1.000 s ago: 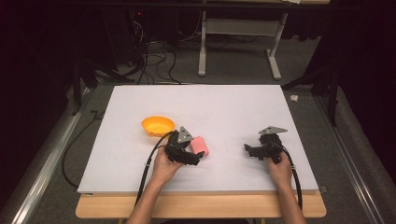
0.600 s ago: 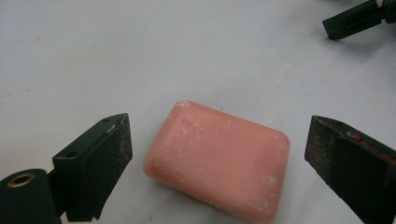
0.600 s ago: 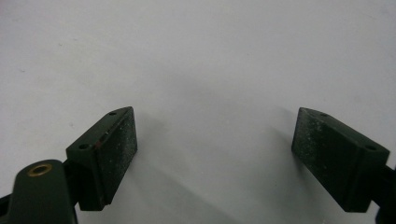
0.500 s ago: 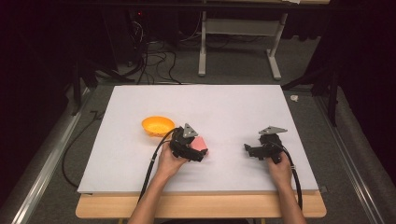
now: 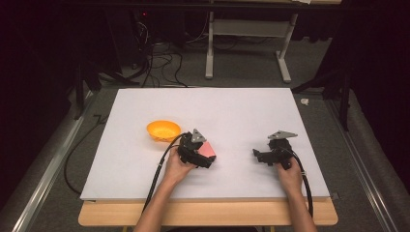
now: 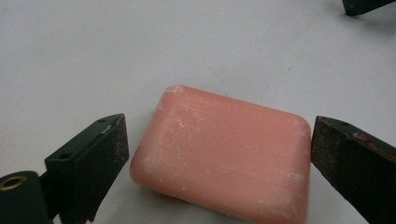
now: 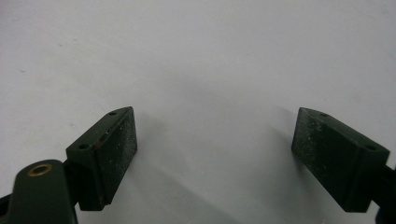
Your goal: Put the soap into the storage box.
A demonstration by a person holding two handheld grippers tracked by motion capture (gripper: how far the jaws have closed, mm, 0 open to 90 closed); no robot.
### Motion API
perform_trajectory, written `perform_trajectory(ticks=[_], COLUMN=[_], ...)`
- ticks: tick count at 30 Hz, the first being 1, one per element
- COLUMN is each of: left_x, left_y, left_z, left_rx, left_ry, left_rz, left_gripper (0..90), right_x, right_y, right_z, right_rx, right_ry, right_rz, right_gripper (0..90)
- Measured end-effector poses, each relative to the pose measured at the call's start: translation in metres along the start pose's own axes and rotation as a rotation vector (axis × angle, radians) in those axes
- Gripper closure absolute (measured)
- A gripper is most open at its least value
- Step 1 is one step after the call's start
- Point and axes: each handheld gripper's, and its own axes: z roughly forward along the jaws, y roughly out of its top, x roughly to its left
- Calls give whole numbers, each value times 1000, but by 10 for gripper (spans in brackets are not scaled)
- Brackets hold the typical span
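two hand-held grippers are on the white table (image 5: 251, 111), and only your left one has work. going left to right: the orange bowl (image 5: 164, 130) sits at about ten o'clock from your left hand-held gripper (image 6: 217, 161). its jaws have just been opening and now stand wide, with the pink soap bar (image 6: 224, 151) lying flat on the table between them; the right pad looks to meet the bar's corner, the left stands just clear. the bar's long axis runs jaw to jaw, slightly skewed. its near edge is cut off. your right hand-held gripper (image 7: 215, 158) rests at three o'clock, well apart, agape over bare table.
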Motion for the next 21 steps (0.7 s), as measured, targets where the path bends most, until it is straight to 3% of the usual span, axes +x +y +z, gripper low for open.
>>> perform_trajectory(ticks=[9, 21], left_x=[-3, -6], left_y=[-2, -2], left_z=[6, 9], left_rx=[42, 64], left_ry=[18, 53], left_rz=[2, 17], left_gripper=[129, 133], right_x=[0, 0], right_y=[0, 0], right_z=[0, 0], right_rx=[0, 0], right_ry=[0, 0], right_rz=[0, 4], right_gripper=[148, 148])
